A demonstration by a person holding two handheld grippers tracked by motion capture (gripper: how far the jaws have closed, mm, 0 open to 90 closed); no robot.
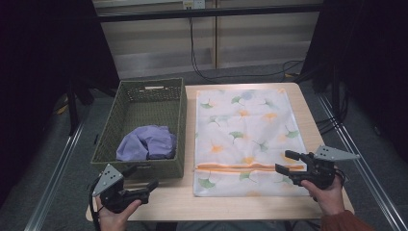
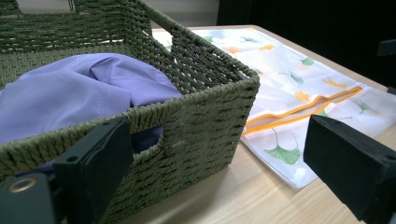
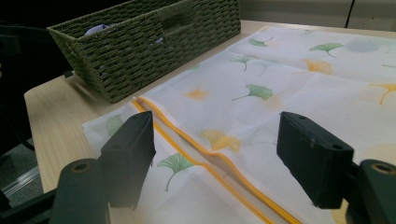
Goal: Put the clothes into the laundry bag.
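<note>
Left gripper [image 1: 143,177] level, jaws apart, empty, facing basket [image 1: 179,126], right gripper [image 1: 286,168] agape over laundry bag [image 1: 248,125]

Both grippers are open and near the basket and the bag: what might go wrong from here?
1. The purple cloth lies bunched in the basket; the left gripper may pinch only a fold, so the rest drags on the rim.
2. The laundry bag lies flat with its orange zipper mouth barely parted; the right gripper may grab both layers and keep it shut.
</note>
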